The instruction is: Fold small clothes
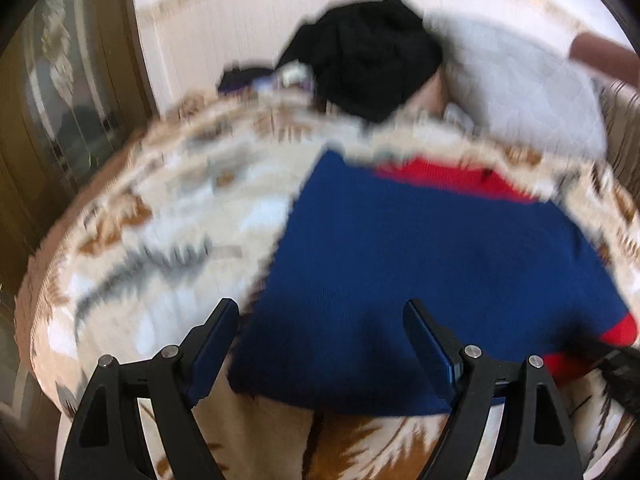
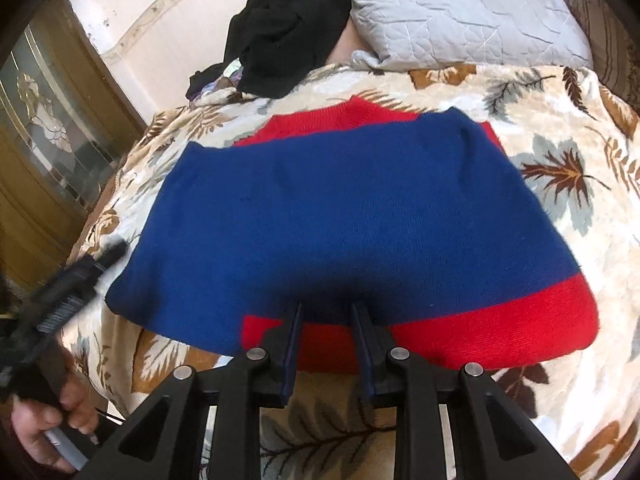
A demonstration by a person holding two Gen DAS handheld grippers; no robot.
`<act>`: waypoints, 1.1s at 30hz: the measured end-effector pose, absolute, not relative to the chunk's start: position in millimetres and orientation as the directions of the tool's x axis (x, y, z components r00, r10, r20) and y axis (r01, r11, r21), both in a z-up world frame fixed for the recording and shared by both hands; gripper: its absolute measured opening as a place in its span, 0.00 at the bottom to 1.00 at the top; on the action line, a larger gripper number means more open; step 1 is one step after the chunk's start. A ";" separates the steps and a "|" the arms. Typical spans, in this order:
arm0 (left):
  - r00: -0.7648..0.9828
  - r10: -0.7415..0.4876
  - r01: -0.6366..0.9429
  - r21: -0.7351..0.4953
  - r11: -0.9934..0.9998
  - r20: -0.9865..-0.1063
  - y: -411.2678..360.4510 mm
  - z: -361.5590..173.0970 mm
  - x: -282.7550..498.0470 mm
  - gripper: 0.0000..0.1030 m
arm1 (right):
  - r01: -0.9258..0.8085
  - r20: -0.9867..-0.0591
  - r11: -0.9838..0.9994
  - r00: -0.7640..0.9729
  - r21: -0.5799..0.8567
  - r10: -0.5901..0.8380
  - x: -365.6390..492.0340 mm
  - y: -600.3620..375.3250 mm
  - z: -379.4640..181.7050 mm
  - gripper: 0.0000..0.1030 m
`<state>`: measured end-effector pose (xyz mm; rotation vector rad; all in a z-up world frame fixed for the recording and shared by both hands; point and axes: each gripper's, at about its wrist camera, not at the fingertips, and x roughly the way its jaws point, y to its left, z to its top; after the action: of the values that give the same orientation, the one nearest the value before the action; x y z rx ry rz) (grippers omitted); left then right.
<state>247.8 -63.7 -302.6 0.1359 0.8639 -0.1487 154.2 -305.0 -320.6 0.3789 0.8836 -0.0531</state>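
Where legible, no writing: blue-red sweater (image 2: 344, 216).

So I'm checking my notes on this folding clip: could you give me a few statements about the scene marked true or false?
1. The sweater is blue and red. True.
2. It lies on a bare wooden table. False: on a leaf-print blanket.
3. The left gripper stands open. True.
4. The right gripper is at the sweater's far edge. False: at the near edge.
5. A black garment lies beside the grey pillow. True.
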 end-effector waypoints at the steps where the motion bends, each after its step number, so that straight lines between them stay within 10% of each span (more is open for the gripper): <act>1: 0.613 -0.069 0.178 0.053 0.983 -0.787 -62.2 -309.8 251.9 0.82 | 0.214 -0.754 0.926 0.649 0.310 0.102 152.1 -310.8 -318.2 0.28; 10: 0.547 -0.069 0.130 0.004 0.991 -0.834 -45.3 -329.2 255.4 0.83 | 0.356 -0.768 0.848 0.635 0.393 0.089 140.9 -362.5 -330.1 0.28; 25: 0.501 -0.304 0.005 -0.348 0.937 -0.811 -6.0 -327.9 227.5 0.83 | 0.074 -0.643 0.909 0.730 0.409 0.230 150.8 -294.1 -302.3 0.29; 33: 0.563 -0.180 0.007 -0.213 0.977 -0.806 -19.1 -332.1 236.8 0.83 | 0.081 -0.747 0.943 0.634 0.321 0.200 178.1 -262.2 -338.4 0.30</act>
<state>236.8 -19.1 -332.1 -0.1936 0.9677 -0.1106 178.1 -262.2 -338.4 0.3423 0.8863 0.0691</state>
